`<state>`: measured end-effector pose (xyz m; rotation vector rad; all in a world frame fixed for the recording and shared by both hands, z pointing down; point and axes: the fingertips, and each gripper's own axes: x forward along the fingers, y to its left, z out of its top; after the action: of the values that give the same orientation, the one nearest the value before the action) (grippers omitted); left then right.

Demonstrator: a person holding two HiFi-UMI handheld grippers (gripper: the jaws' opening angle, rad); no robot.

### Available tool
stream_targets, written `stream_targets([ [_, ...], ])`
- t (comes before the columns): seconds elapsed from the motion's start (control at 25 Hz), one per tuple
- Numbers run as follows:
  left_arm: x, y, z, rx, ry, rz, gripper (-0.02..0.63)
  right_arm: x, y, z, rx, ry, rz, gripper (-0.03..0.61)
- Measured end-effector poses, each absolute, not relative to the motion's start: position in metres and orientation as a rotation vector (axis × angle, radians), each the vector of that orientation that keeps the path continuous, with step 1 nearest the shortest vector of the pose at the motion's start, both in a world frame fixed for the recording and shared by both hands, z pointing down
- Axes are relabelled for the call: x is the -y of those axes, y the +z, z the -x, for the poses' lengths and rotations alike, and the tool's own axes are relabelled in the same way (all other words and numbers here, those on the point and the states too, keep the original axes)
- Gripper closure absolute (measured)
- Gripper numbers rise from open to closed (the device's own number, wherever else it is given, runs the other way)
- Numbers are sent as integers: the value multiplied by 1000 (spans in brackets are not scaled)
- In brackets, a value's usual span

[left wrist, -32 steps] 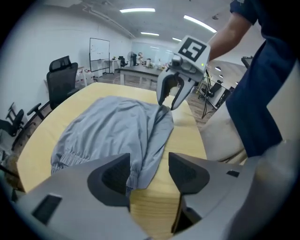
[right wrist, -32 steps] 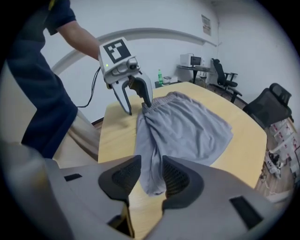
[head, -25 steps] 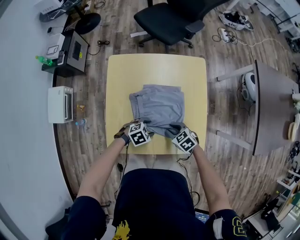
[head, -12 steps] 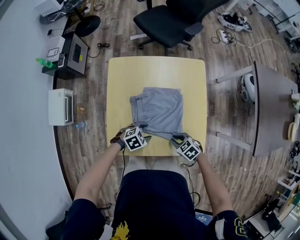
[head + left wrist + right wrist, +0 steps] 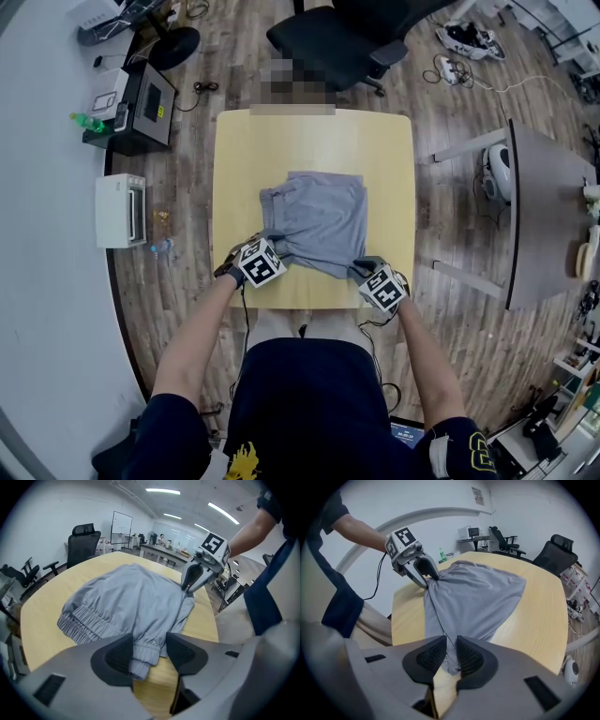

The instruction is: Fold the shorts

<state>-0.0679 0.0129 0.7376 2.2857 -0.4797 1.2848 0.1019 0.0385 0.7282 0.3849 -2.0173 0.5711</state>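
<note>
A black office chair (image 5: 337,42) stands beyond the yellow table (image 5: 314,141).

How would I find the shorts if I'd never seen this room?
Find the big yellow table in the middle of the wooden floor, in front of the black chair. The shorts lie on it, toward the near edge. They are the only cloth there: soft, grey, with a crinkly stretchy band along one edge.

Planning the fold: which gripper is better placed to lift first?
Right, probably. Jaws of the right gripper have just been closing and pinch the hem of the shorts. Those of the left gripper have just been closing too, yet stand wider round the waistband corner; clamp unclear.
</note>
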Motion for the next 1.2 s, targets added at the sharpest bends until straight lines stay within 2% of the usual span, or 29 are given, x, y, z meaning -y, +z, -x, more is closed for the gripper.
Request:
stream_targets([
  [0.2,-24,721,61,401,1298,-2338,342,-40,713,-98,2052,507,-360,481],
  [0.24,-29,715,59,375,1306,-2360,332,-42,708,-98,2059,472,-339,464],
  [0.36,-44,707,54,305,1378,-2473,324,-53,707,-98,2052,341,-249,357],
  [0.56,-58,740,54,278,1518,-2485,324,-53,735,-105,1983,204,-218,328],
  [0.6,-54,744,54,317,1495,-2464,326,-51,737,-107,1979,193,-227,331],
  [0.68,-40,746,57,420,1466,-2448,417,-46,738,-107,1976,170,-251,356],
  [0.72,-33,746,59,454,1470,-2448,485,-42,738,-106,1972,157,-263,410],
  [0.8,-31,747,62,443,1489,-2441,550,-41,739,-106,1961,163,-267,490],
  [0.92,-48,743,64,315,1496,-2392,575,-49,730,-102,1972,288,-233,506],
  [1.2,-82,718,68,173,1424,-2342,580,-61,688,-96,2055,511,-194,509],
])
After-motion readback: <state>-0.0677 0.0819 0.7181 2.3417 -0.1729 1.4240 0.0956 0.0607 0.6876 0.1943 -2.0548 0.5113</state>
